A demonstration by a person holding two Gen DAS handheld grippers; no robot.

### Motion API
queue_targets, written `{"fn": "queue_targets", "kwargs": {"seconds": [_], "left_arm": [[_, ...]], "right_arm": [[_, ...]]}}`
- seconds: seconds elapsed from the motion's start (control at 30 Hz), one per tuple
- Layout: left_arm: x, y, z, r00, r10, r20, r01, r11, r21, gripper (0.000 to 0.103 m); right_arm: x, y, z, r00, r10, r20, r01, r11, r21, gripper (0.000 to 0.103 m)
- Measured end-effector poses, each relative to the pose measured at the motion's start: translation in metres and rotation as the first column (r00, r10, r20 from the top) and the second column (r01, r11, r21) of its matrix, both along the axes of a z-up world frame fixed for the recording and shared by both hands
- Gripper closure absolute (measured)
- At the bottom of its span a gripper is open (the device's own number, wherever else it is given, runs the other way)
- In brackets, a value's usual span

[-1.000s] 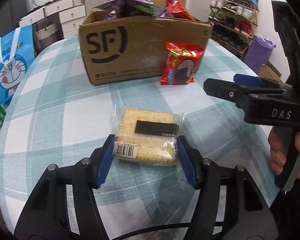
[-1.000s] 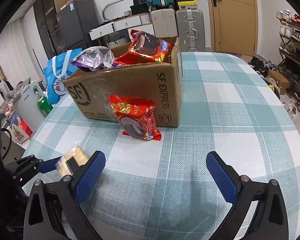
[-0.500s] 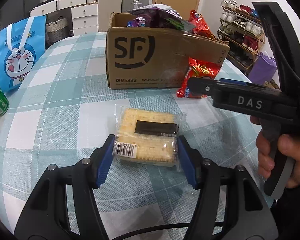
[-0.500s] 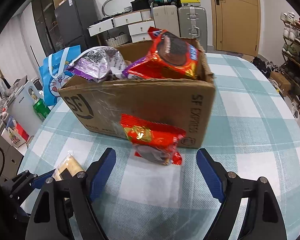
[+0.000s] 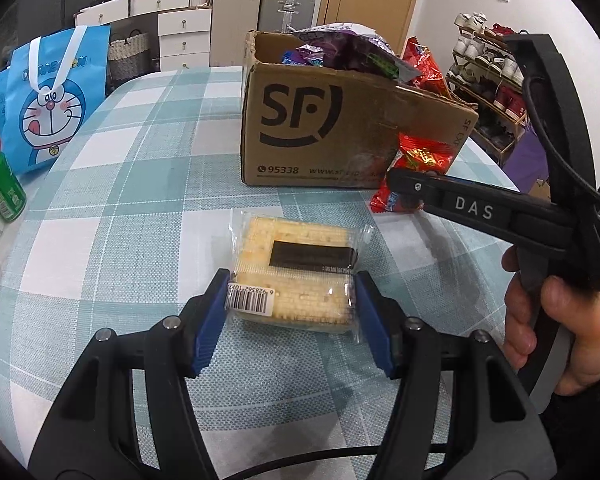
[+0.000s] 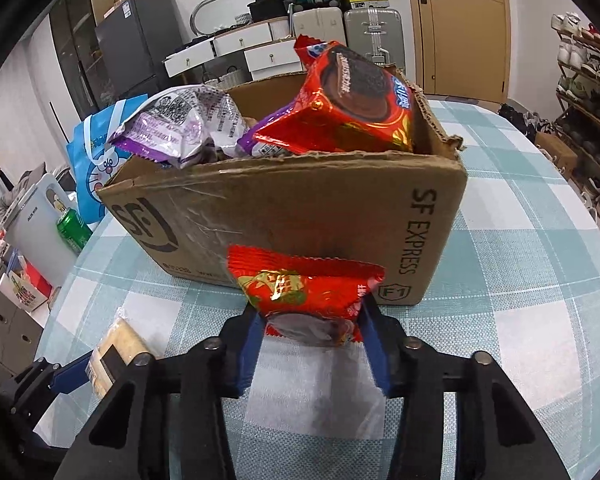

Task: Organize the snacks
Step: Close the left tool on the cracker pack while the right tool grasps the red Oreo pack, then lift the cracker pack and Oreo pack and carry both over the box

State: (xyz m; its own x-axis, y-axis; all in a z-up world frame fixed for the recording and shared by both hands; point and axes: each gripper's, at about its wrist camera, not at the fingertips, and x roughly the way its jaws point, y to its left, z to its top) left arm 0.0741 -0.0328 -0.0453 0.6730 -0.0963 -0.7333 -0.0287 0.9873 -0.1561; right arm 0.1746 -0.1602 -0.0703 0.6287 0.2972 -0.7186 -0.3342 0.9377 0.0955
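The red snack packet (image 6: 306,292) leans on the front wall of the cardboard box (image 6: 300,208), pinched at its lower edge by the right gripper (image 6: 312,340), level over the checked tablecloth (image 6: 520,272). At eight o'clock, the left gripper (image 5: 290,316) clamps a clear-wrapped cracker pack (image 5: 296,270), barcode toward the camera. More bags fill the box at twelve o'clock.
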Motion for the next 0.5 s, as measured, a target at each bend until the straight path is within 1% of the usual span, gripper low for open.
{"fn": "queue_targets", "kwargs": {"seconds": [0.1,0.3,0.4,0.5], "left_arm": [[0.0,0.0,-0.001,1.0,0.001,0.001,-0.001,1.0,0.001,0.044],[0.0,0.0,0.001,1.0,0.007,0.009,-0.007,1.0,0.003,0.044],[-0.001,0.001,0.005,1.0,0.013,0.023,-0.013,1.0,-0.001,0.044],[-0.003,0.002,0.009,0.999,0.016,0.036,-0.016,1.0,0.0,0.044]], "right_arm": [[-0.002,-0.003,0.001,1.0,0.001,0.019,-0.001,1.0,0.005,0.057],[-0.011,-0.012,0.004,1.0,0.013,0.024,-0.014,0.999,0.03,0.057],[-0.018,-0.019,0.009,0.999,0.025,0.039,-0.027,0.999,0.045,0.057],[-0.028,-0.024,0.019,0.997,0.04,0.072,-0.044,0.997,0.062,0.057]]}}
